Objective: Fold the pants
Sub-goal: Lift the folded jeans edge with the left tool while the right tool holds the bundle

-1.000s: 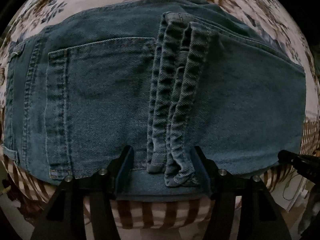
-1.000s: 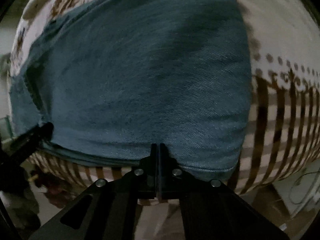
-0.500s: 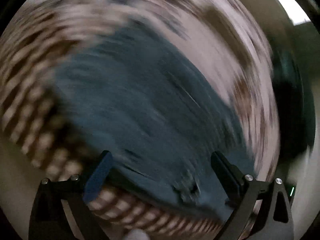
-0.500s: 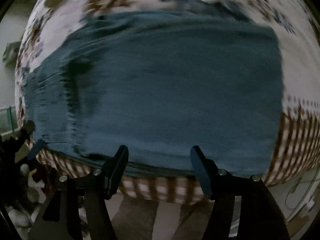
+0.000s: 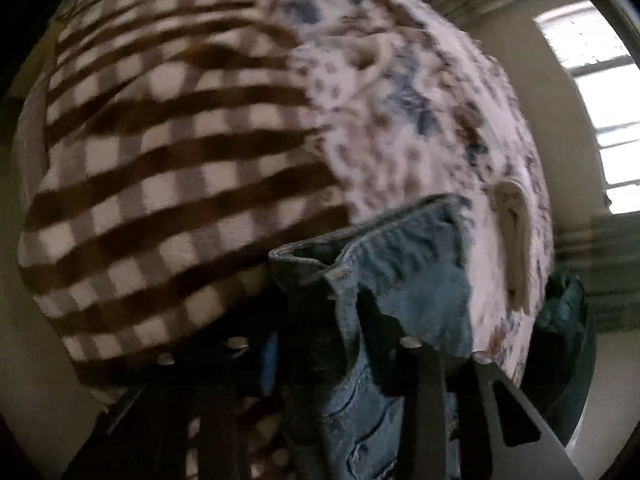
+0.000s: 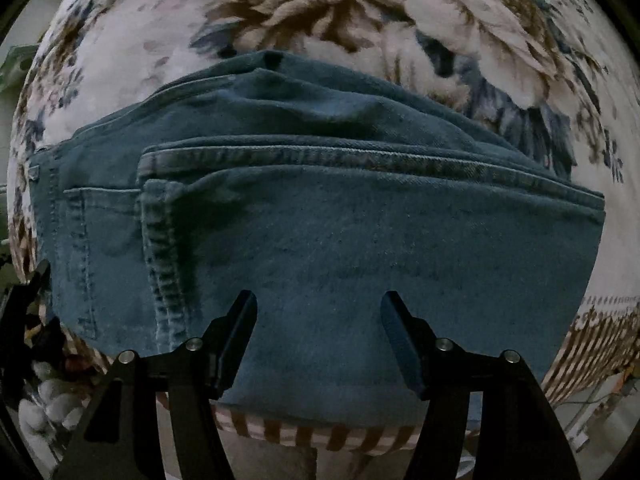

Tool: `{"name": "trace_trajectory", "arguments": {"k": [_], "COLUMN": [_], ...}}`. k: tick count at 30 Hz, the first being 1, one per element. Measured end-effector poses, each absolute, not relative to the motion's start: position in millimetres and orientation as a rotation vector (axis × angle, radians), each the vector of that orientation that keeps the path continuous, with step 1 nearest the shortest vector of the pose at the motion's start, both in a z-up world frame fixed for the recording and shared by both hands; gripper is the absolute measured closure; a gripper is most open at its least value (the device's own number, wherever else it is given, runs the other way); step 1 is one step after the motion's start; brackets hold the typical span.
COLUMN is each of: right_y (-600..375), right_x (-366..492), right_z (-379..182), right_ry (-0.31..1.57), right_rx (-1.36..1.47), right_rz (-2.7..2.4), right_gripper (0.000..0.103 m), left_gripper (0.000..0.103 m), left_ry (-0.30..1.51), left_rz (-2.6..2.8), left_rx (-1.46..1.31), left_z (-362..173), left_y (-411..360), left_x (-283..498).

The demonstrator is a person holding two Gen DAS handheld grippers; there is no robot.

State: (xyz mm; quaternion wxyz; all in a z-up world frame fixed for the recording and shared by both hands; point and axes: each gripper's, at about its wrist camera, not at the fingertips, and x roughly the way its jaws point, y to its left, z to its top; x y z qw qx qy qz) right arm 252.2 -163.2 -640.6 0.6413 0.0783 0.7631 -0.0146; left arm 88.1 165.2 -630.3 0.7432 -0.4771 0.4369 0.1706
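The blue jeans (image 6: 340,232) lie folded on the flowered bedspread (image 6: 360,12), back pocket and leg hems at the left. My right gripper (image 6: 318,320) is open and empty, its fingers over the near edge of the folded jeans. In the left wrist view a piece of blue denim (image 5: 404,264) sits between the fingers of my left gripper (image 5: 352,320), which is shut on it, above the checked part of the bedspread (image 5: 160,160). The view is blurred and I cannot tell whether this is the same garment.
The bed's near edge shows brown and white stripes (image 6: 304,436). A window (image 5: 600,92) and a wall are at the right of the left wrist view. A dark green object (image 5: 568,320) sits beyond the bed edge. The other gripper's tip (image 6: 36,280) shows at the left.
My right gripper has opened and drawn back from the jeans. My left gripper has swung away from the folded jeans, turned toward the bed's checked part, and shut on denim.
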Motion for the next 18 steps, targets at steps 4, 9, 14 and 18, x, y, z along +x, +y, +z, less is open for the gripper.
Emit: {"name": "trace_trajectory", "arguments": {"k": [4,9,14,18], "right_y": [-159,-148,-140,-139], "right_x": [258,240,228,226], "right_z": [-642,-655,-667,-673], "right_ry": [1.75,1.78,1.785,1.782], "right_rx": [0.148,0.15,0.161,0.169], "right_rz": [-0.048,-0.061,-0.054,-0.051], "right_gripper": [0.036,0.036,0.036,0.036], "left_gripper": [0.076,0.064,0.046,0.05], "left_ry": [0.885,0.933,0.935,0.932], "left_rz": [0.268,0.293,0.266,0.295], "left_rx": [-0.935,-1.039,-1.063,-0.998], "left_z": [-606,-655,-675,-665], "left_y": [147,170,175,167], "left_x": [86,95,110,122]}}
